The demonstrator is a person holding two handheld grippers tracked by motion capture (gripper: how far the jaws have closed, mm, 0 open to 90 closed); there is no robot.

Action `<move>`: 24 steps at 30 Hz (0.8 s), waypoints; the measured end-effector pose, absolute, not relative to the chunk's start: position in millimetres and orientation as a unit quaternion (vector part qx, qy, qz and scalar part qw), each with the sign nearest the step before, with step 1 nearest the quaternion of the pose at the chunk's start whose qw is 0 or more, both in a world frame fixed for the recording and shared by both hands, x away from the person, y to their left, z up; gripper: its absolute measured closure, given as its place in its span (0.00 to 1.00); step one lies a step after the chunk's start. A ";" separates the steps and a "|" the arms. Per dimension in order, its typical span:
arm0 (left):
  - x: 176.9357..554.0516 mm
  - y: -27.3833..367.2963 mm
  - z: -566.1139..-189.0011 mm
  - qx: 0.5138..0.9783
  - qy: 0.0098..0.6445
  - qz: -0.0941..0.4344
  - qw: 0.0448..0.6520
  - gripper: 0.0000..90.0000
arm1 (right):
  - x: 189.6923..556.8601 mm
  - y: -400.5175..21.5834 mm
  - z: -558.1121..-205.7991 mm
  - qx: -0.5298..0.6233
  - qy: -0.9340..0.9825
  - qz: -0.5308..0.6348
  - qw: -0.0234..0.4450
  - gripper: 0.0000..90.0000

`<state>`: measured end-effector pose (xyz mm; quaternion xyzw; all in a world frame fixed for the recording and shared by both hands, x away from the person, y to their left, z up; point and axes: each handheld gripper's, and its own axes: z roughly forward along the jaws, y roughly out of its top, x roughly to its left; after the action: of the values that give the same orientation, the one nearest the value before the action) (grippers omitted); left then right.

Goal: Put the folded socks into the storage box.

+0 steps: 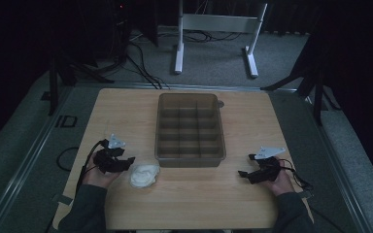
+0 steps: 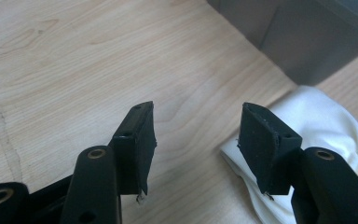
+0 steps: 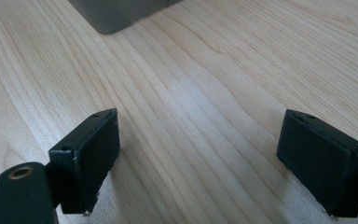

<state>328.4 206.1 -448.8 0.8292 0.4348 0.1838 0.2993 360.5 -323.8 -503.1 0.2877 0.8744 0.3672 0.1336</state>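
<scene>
Crumpled white cloth [image 1: 144,174] lies on the pale wooden table [image 1: 126,107], at seven o'clock from the grey compartment bin [image 1: 190,128], just beside the left gripper [image 2: 196,140] (jaws apart, empty). Soft, light; pinch a raised fold. Right gripper [image 3: 198,161] gapes too

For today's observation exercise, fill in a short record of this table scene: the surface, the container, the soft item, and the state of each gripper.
surface: wooden table
container: grey divided bin, compartments look empty, mid-table
soft item: white cloth, bunched, in front of the bin's near left corner
left gripper: open, beside the cloth, nothing held
right gripper: open over bare wood, nothing held
</scene>
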 end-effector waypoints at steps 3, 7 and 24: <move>326.8 205.1 -449.1 0.834 0.428 0.181 0.297 0.51 | 360.5 -323.8 -503.1 0.288 0.874 0.367 0.134 0.14; 325.9 203.2 -451.2 0.845 0.418 0.176 0.282 0.51 | 360.5 -323.8 -503.1 0.288 0.874 0.367 0.134 0.14; 309.7 196.3 -463.5 0.861 0.406 0.156 0.263 0.50 | 360.4 -323.7 -503.1 0.289 0.874 0.367 0.133 0.14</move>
<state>309.7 196.3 -463.5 0.8614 0.4056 0.1557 0.2629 360.4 -323.7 -503.1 0.2886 0.8741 0.3675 0.1330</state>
